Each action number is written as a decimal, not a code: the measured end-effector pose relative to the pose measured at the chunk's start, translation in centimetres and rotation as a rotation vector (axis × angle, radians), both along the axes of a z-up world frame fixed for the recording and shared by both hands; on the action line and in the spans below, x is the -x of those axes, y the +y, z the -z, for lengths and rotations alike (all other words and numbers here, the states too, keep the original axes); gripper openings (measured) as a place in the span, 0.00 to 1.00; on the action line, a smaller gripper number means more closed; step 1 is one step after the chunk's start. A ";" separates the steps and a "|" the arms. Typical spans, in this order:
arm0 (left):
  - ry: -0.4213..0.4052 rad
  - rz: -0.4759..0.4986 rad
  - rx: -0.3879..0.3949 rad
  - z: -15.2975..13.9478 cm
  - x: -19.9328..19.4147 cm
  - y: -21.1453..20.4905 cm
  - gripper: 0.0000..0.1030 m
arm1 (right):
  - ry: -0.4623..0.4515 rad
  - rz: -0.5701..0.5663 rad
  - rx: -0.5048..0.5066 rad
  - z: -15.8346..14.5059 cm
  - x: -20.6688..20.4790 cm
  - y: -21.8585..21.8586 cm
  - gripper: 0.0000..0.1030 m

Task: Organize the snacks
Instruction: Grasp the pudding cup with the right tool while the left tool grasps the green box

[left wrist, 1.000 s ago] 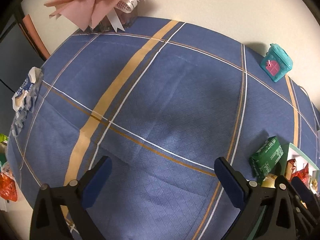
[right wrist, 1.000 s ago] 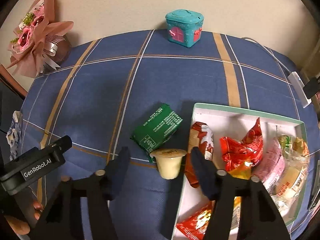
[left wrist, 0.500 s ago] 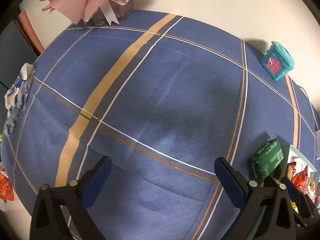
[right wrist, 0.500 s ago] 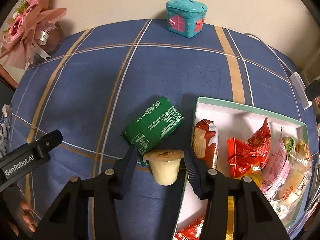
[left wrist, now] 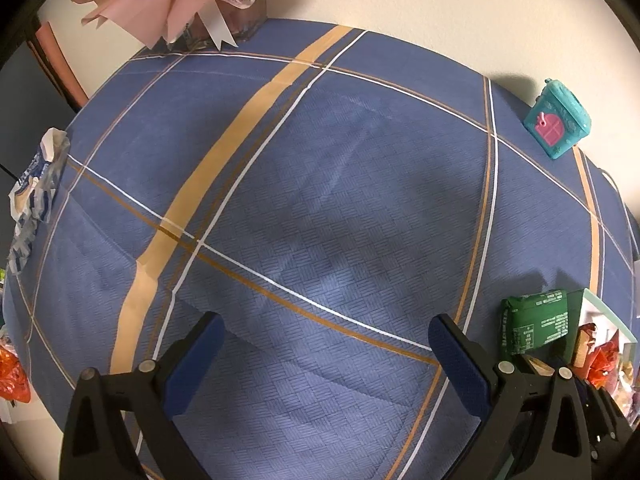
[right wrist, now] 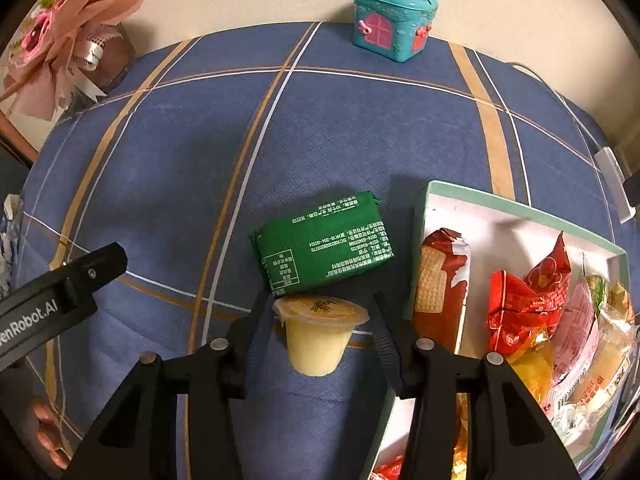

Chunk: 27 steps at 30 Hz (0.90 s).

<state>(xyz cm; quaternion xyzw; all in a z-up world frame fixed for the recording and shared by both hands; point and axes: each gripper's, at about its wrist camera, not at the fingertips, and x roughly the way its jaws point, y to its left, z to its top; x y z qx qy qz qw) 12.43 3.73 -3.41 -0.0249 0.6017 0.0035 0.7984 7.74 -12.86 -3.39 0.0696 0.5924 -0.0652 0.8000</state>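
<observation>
A yellow jelly cup (right wrist: 318, 334) stands on the blue plaid tablecloth (right wrist: 200, 152) between the fingers of my right gripper (right wrist: 320, 312). The jaws sit on both sides of the cup with small gaps, open. A green snack packet (right wrist: 324, 254) lies just behind the cup; it also shows in the left wrist view (left wrist: 534, 326). A green-rimmed white box (right wrist: 520, 208) at the right holds several wrapped snacks, among them a biscuit pack (right wrist: 440, 276) and a red candy bag (right wrist: 524, 292). My left gripper (left wrist: 320, 344) is open and empty over bare cloth.
A teal toy house (right wrist: 394, 20) stands at the table's back edge by the wall. A pink bouquet (right wrist: 60, 48) is at the back left. A blue-white wrapper (left wrist: 34, 192) and a red packet (left wrist: 12, 376) lie at the left edge. A white cable (right wrist: 560, 96) runs at the right.
My right gripper has moved forward so its fingers now flank the jelly cup, and the jaws have narrowed. The left gripper has shifted slightly and stays open.
</observation>
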 end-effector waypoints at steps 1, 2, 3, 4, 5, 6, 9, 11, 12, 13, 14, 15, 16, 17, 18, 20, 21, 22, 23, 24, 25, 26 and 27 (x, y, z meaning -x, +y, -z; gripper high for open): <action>0.000 0.002 -0.002 0.0 0.0 -0.1 1.00 | -0.002 0.002 -0.003 0.0 0.0 0.0 0.49; -0.001 0.005 -0.005 0.1 0.0 -0.2 1.00 | -0.003 0.005 -0.006 0.1 -0.1 0.1 0.49; -0.002 0.006 -0.008 0.0 0.2 -0.2 1.00 | -0.004 0.004 -0.009 0.2 -0.1 0.2 0.49; -0.002 0.006 -0.010 0.1 0.2 -0.2 1.00 | -0.006 0.002 -0.010 0.3 -0.2 0.2 0.48; -0.001 0.007 -0.011 0.1 0.2 -0.2 1.00 | -0.010 0.002 -0.012 0.2 -0.1 0.4 0.48; -0.001 0.007 -0.011 0.1 0.2 -0.3 1.00 | -0.015 0.005 -0.017 0.2 -0.1 0.4 0.48; -0.004 0.013 -0.012 0.1 0.3 -0.5 1.00 | -0.021 0.012 -0.032 0.2 -0.3 0.0 0.47; -0.008 0.016 -0.016 -0.1 0.3 -0.6 1.00 | -0.022 0.011 -0.033 -0.1 -0.2 -0.3 0.46; -0.010 0.016 -0.016 -0.2 0.4 -0.6 1.00 | -0.023 0.009 -0.031 -0.2 -0.2 -0.3 0.46; -0.012 0.016 -0.016 -0.3 0.4 -0.6 1.00 | -0.026 0.008 -0.028 -0.4 -0.2 -0.4 0.46; -0.014 0.017 -0.015 -0.4 0.4 -0.7 1.00 | -0.029 0.008 -0.027 -0.6 -0.1 -0.4 0.46; -0.017 0.019 -0.015 -0.5 0.4 -0.7 1.00 | -0.034 0.009 -0.031 -0.9 0.0 -0.5 0.46; -0.019 0.021 -0.014 -0.6 0.5 -0.8 1.00 | -0.038 0.010 -0.036 -1.1 0.1 -0.6 0.46; -0.021 0.024 -0.013 -0.7 0.5 -0.8 1.00 | -0.041 0.013 -0.041 -1.5 0.3 -0.9 0.46; -0.025 0.026 -0.011 -0.9 0.6 -0.9 1.00 | -0.047 0.017 -0.046 -1.9 0.5 -1.1 0.46; -0.032 0.029 -0.005 -1.3 0.6 -1.1 1.00 | -0.063 0.018 -0.053 -2.8 0.7 -1.5 0.46; -0.037 0.031 0.001 -1.6 0.7 -1.2 1.00 | -0.075 0.020 -0.053 -3.5 0.8 -1.6 0.46; -0.039 0.033 0.005 -1.8 0.6 -1.4 1.00 | -0.083 0.023 -0.051 -4.0 0.9 -1.8 0.46; -0.041 0.036 0.010 -1.9 0.6 -1.6 1.00 | -0.089 0.028 -0.050 -4.4 1.1 -2.1 0.46; -0.040 0.040 0.016 -2.0 0.6 -1.8 1.00 | -0.098 0.037 -0.050 -4.9 1.1 -2.6 0.46; -0.039 0.047 0.025 -2.1 0.6 -2.2 1.00 | -0.105 0.044 -0.050 -5.3 1.2 -2.9 0.46; -0.039 0.052 0.031 -2.0 0.6 -2.4 1.00 | -0.112 0.055 -0.050 -5.7 1.4 -3.4 0.46; -0.038 0.061 0.044 -2.0 0.6 -2.9 1.00 | -0.120 0.069 -0.048 -5.9 1.5 -4.0 0.46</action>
